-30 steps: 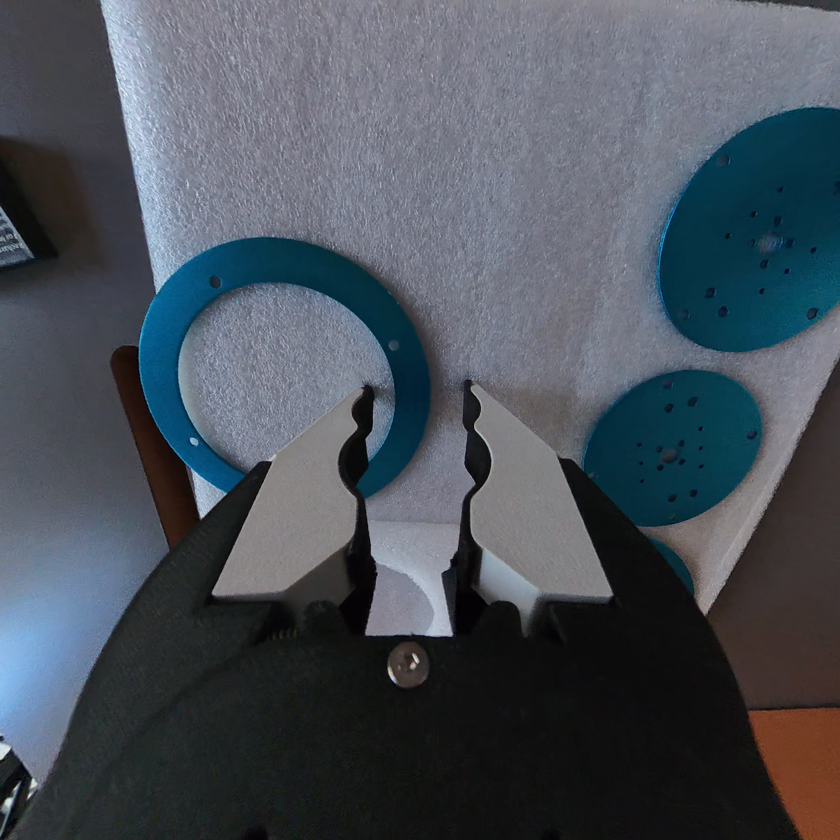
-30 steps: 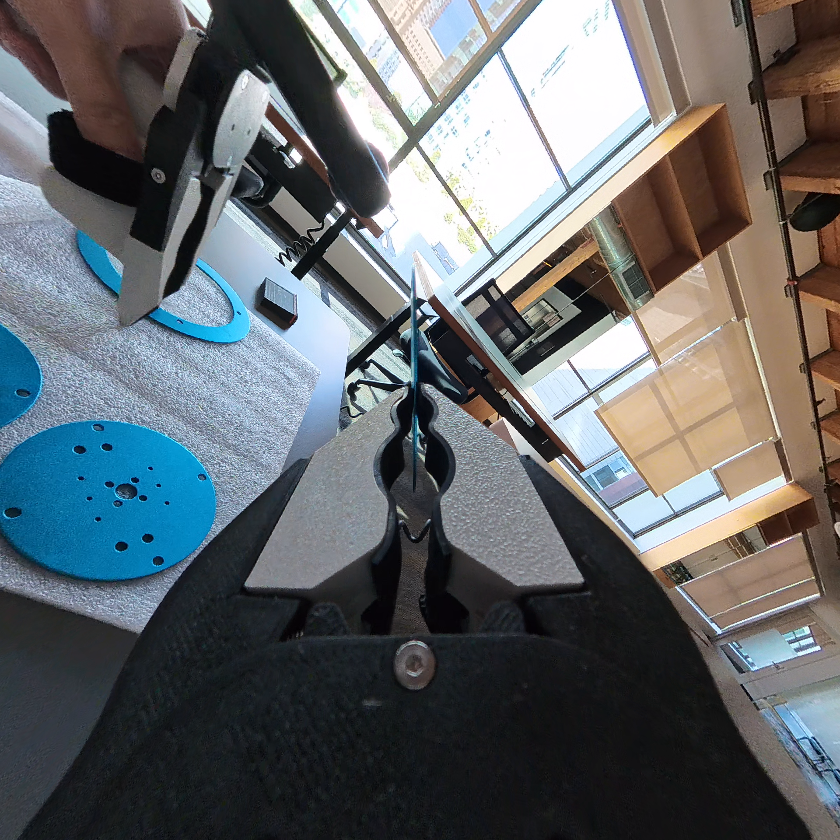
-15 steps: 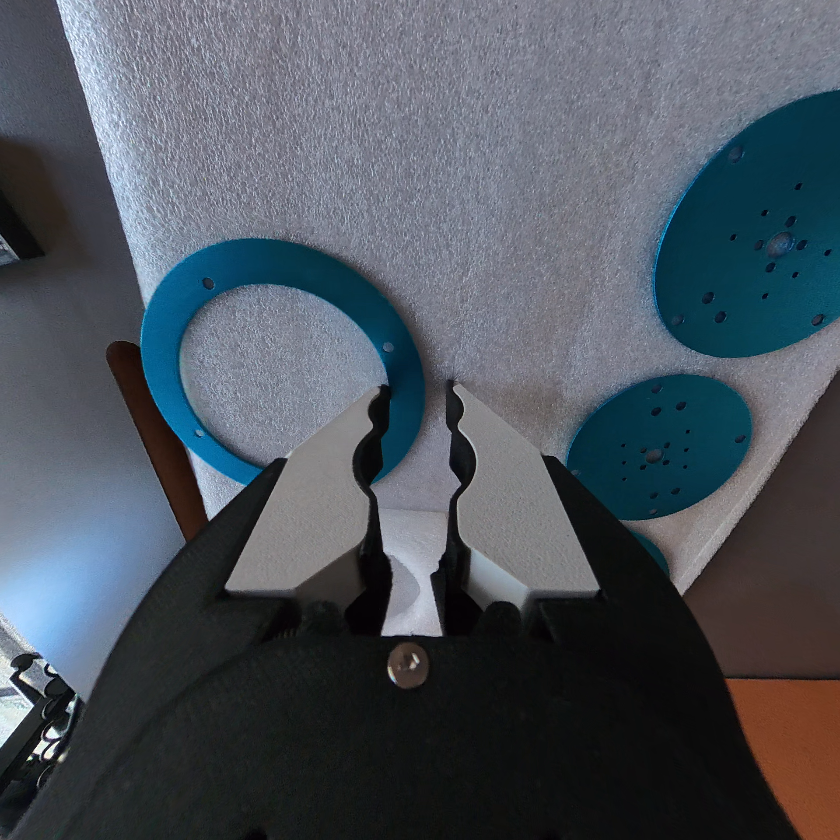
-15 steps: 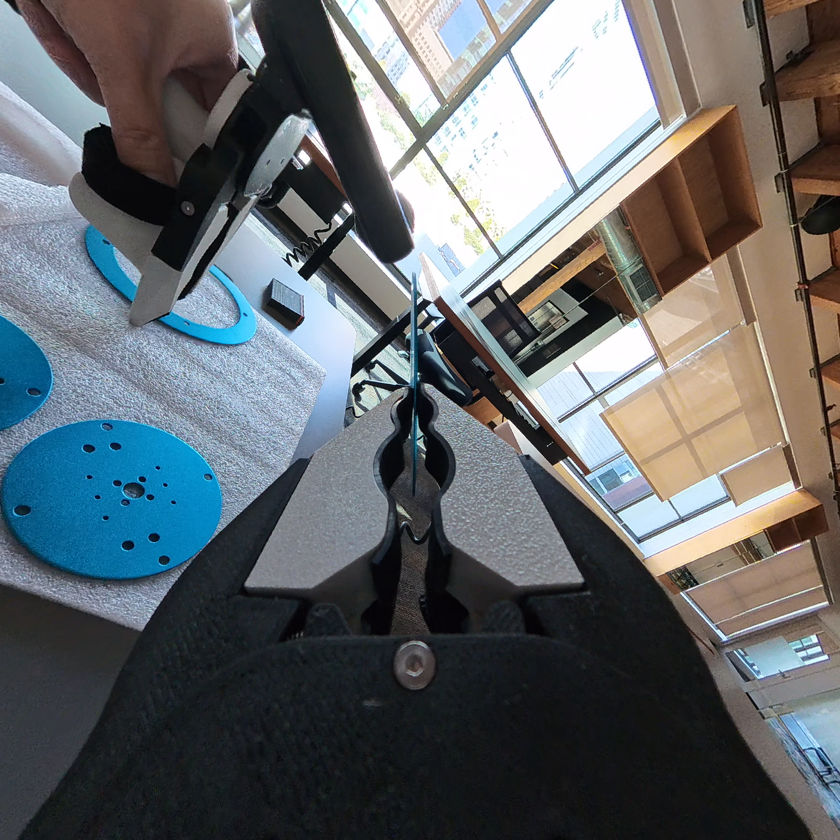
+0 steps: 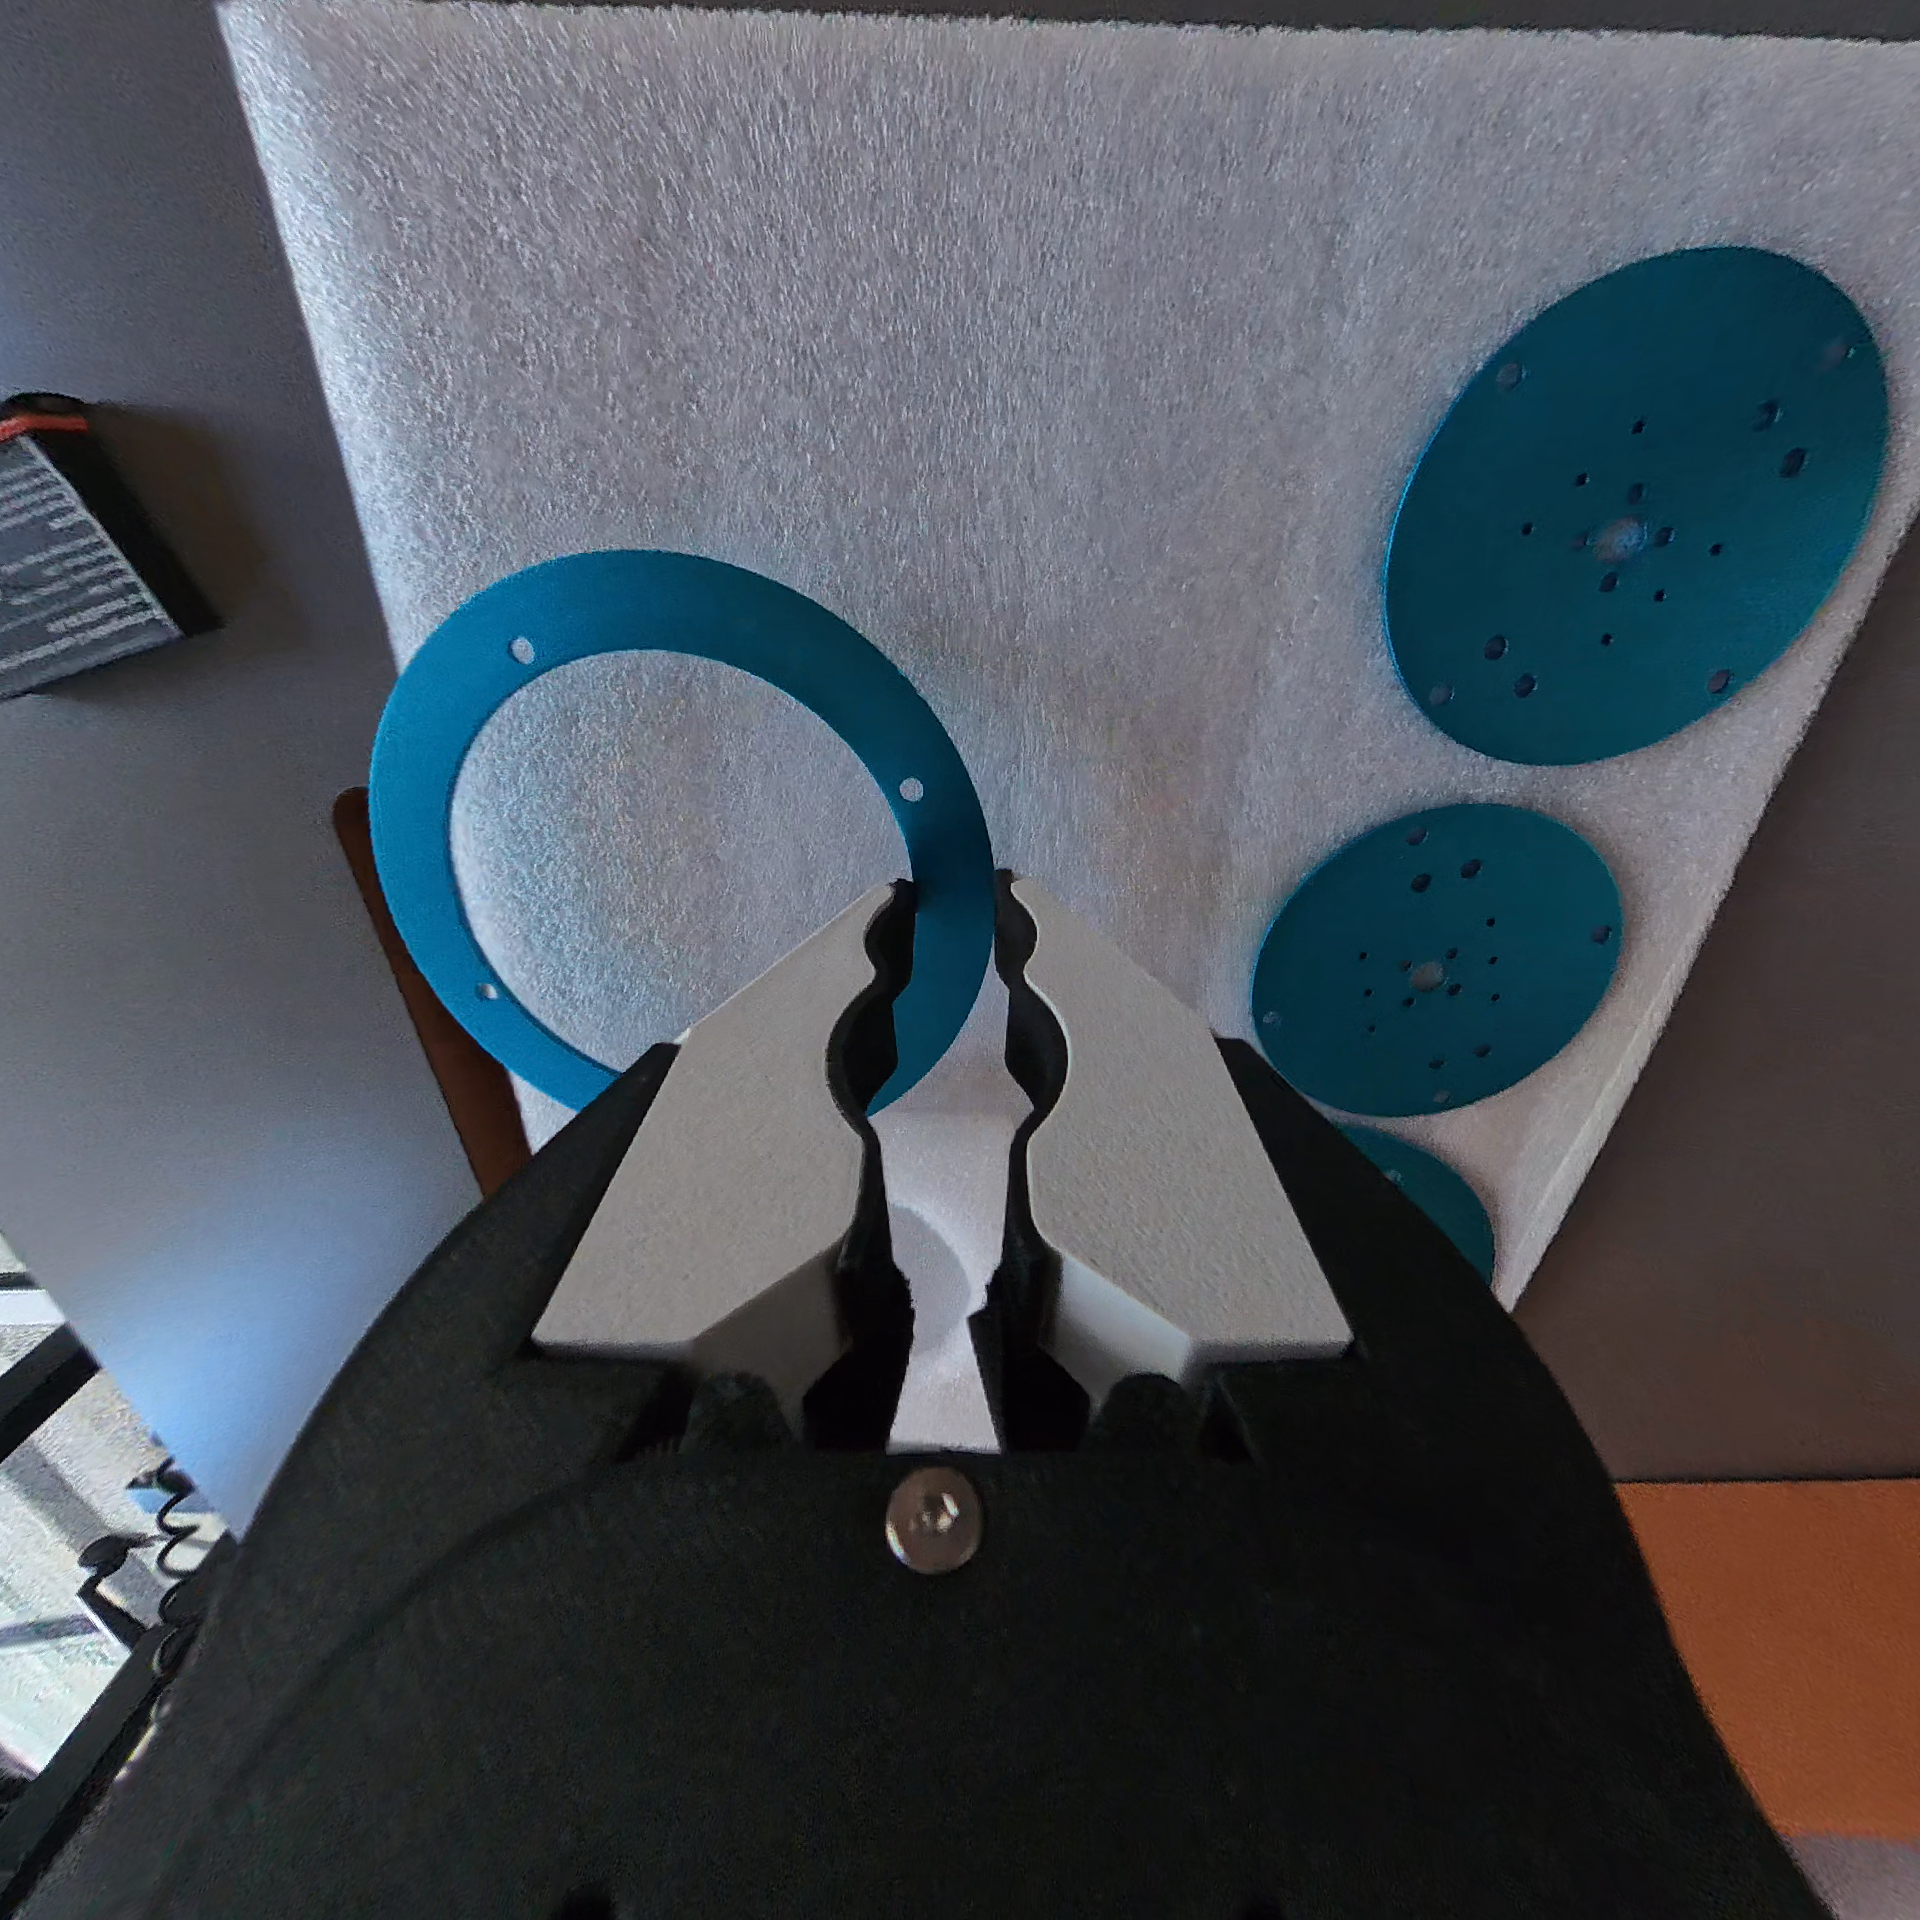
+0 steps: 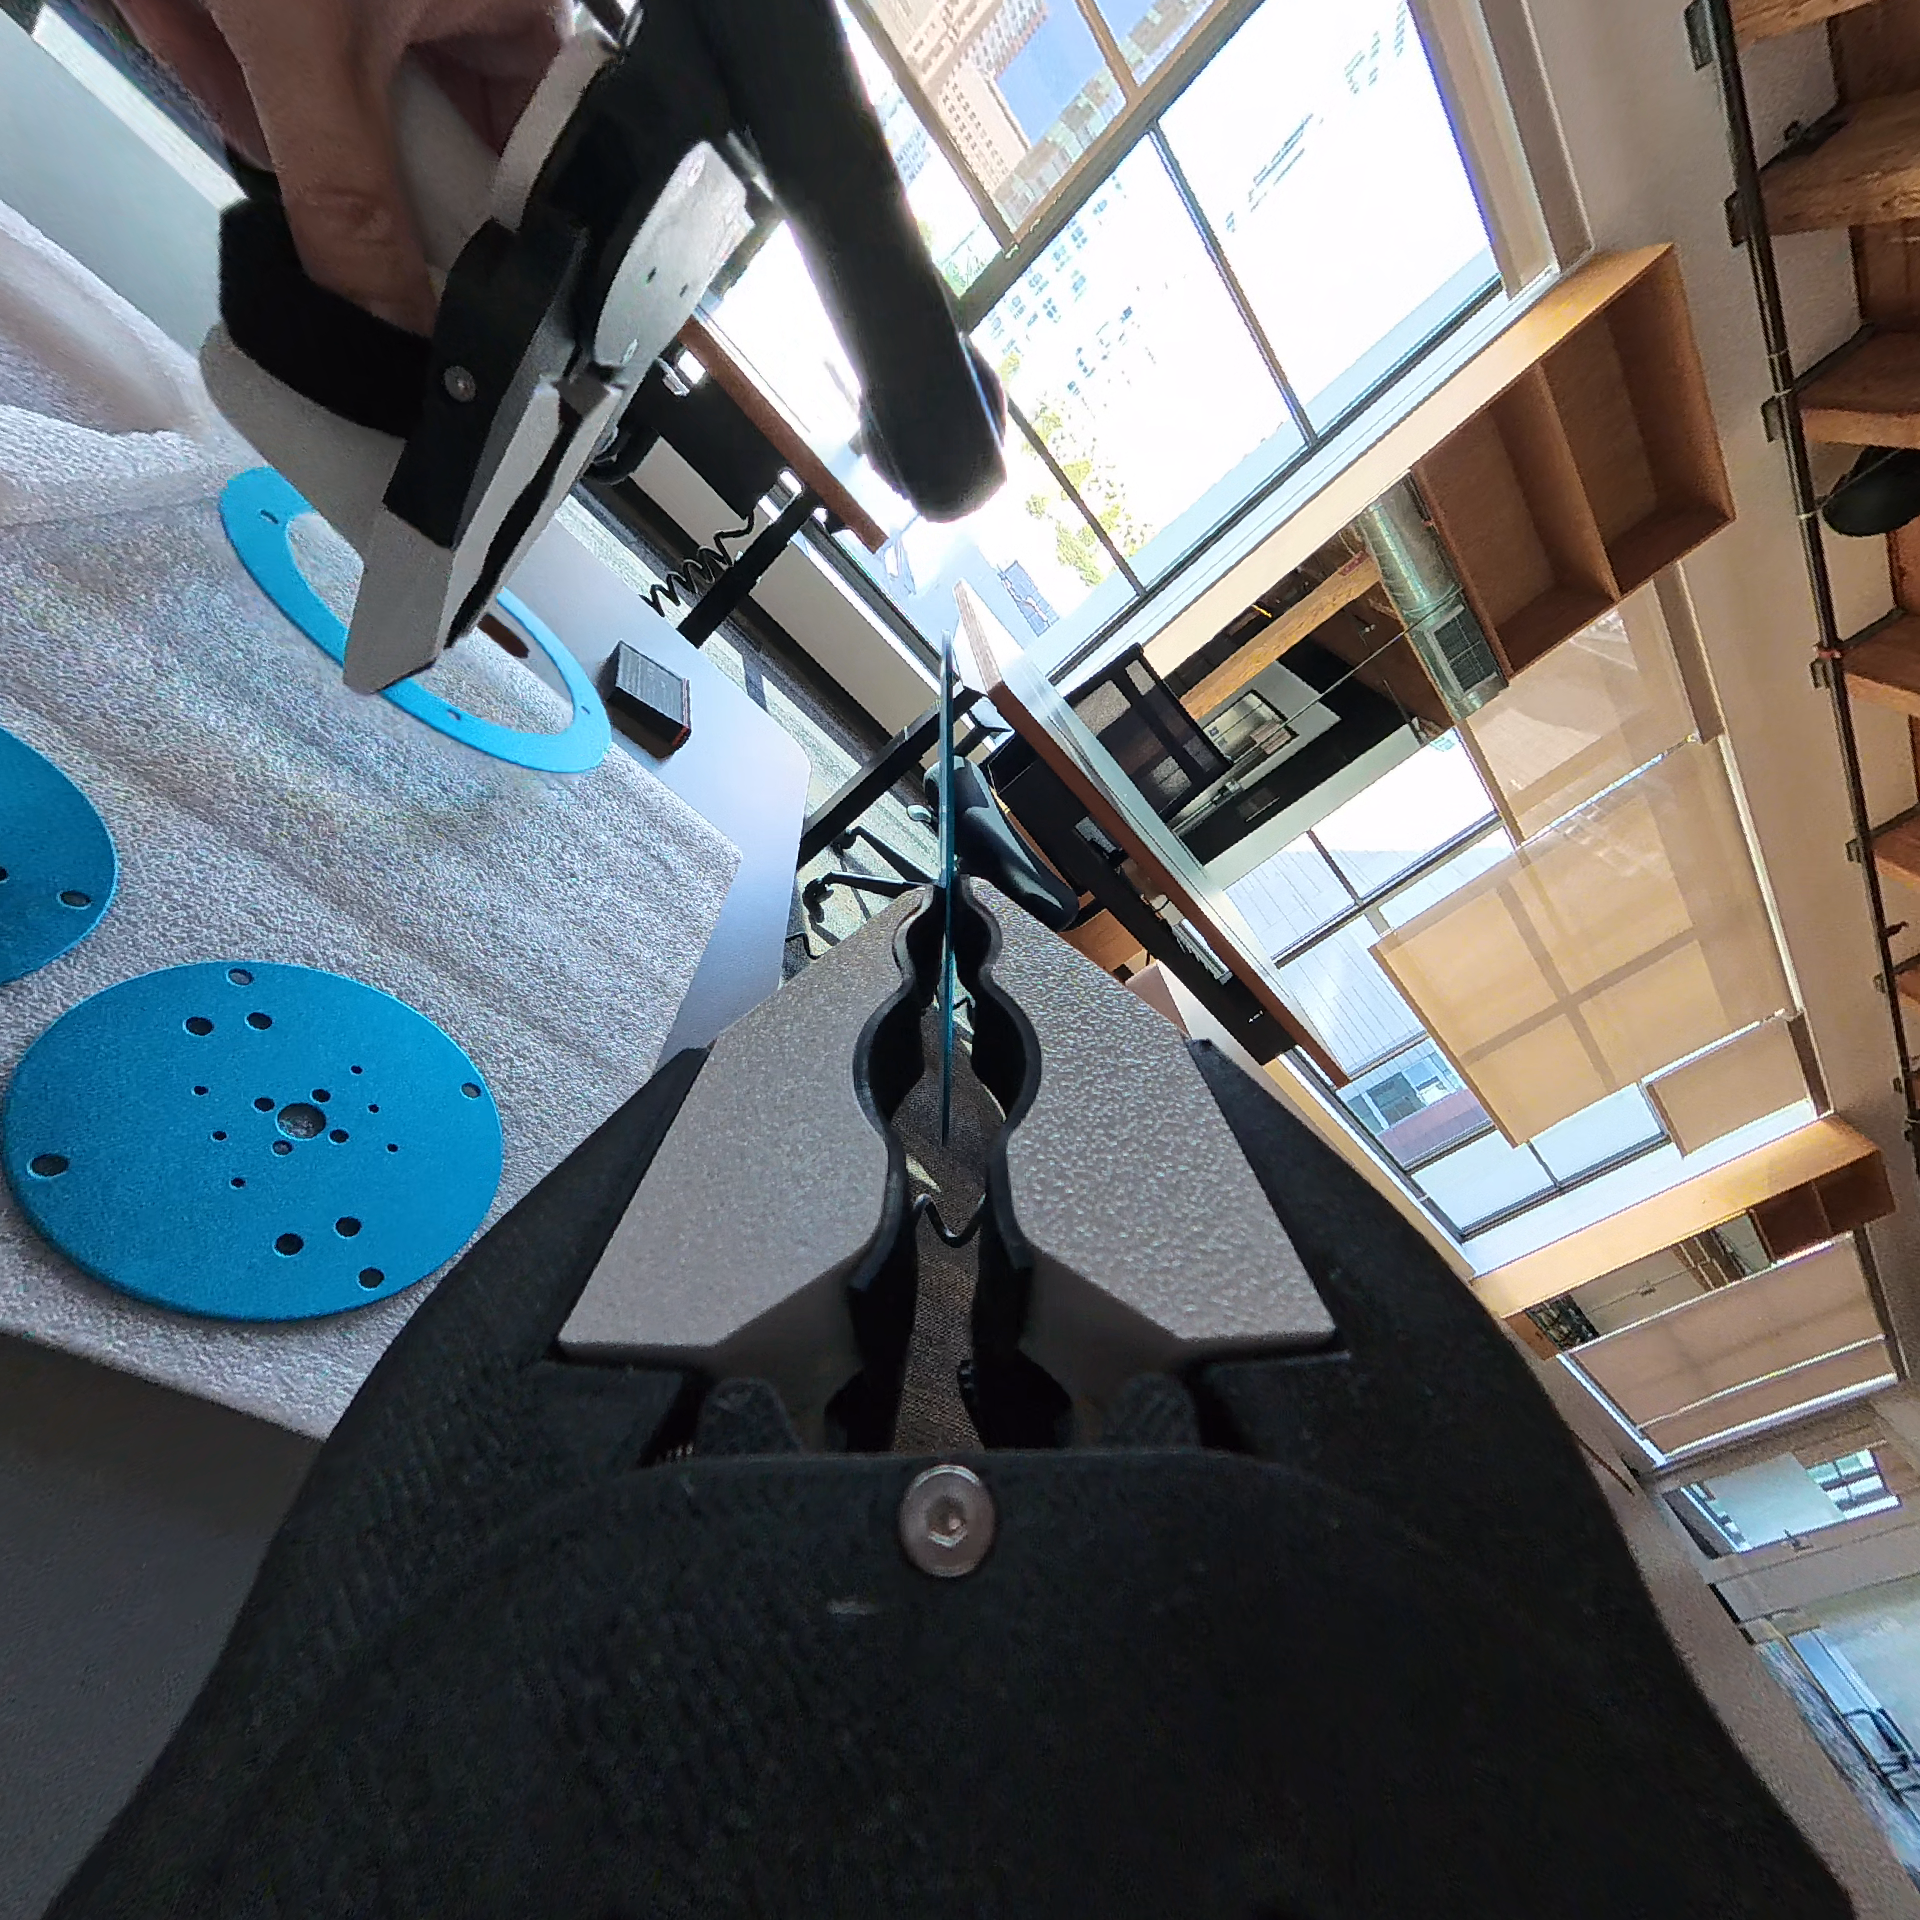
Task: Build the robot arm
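Observation:
A flat blue ring (image 5: 623, 592) lies on a white foam sheet (image 5: 935, 312). My left gripper (image 5: 945, 883) points down at it, with the jaws narrowly open on either side of the ring's right band. From the right wrist view, a hand holds this gripper (image 6: 400, 665) with its tips at the ring (image 6: 499, 717). My right gripper (image 6: 948, 894) is shut on a thin blue plate (image 6: 945, 748), seen edge-on and held in the air to the right of the foam.
A large drilled blue disc (image 5: 1631, 520), a smaller one (image 5: 1434, 956) and part of a third (image 5: 1423, 1195) lie on the foam's right side. A black box (image 5: 73, 551) sits on the grey table left of the foam. Windows and wooden shelves (image 6: 1558, 436) lie beyond. The grippers' ends are close to 20 cm from one another.
My left gripper's jaws have narrowed and shifted so the ring's right band lies between them. The right gripper still holds the plate in about the same place.

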Demonstrator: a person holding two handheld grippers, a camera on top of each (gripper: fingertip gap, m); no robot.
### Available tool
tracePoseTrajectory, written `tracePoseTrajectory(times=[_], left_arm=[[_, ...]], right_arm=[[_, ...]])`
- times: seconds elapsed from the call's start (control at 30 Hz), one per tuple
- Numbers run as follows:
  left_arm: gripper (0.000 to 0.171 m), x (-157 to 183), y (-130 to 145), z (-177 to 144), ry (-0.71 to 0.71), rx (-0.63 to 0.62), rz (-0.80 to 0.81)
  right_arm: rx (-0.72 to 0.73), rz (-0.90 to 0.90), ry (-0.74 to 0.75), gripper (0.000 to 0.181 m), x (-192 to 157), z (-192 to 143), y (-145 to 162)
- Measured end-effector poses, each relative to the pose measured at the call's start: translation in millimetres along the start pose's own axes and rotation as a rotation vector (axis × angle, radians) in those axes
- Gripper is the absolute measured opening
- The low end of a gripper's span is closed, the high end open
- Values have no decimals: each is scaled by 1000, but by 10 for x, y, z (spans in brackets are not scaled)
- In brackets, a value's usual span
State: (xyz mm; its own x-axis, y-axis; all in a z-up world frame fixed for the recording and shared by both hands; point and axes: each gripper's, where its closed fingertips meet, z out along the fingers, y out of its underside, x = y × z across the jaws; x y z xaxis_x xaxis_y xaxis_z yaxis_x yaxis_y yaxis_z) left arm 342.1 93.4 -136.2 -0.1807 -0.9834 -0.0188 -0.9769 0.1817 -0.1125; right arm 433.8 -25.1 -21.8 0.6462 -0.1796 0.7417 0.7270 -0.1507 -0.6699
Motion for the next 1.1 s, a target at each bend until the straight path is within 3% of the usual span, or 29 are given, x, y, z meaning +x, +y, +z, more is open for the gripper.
tracePoseTrajectory(times=[0.2, 0.33, 0.47, 0.57, 0.87, 1.1], left_arm=[[13, -7, 145, -344, -70, 4, 9], [13, -25, 501, -473, -99, -27, -95], [13, -45, 919, -436, -133, -94, -192], [13, -2, 1077, -358, -108, -95, -239], [14, 50, 1117, -172, -36, -29, -292], [18, -8, 1165, -70, -36, -10, -362]], right_arm=[[1, 10, -4, 0, 1, 5, 2], [2, 15, -7, 0, -8, 14, 0], [10, 23, -7, 0, -7, 4, -25], [11, 21, -12, 0, -24, -1, -34], [-2, 21, -53, 0, -128, 16, -17], [-37, -22, -153, 0, -409, 106, -20]])
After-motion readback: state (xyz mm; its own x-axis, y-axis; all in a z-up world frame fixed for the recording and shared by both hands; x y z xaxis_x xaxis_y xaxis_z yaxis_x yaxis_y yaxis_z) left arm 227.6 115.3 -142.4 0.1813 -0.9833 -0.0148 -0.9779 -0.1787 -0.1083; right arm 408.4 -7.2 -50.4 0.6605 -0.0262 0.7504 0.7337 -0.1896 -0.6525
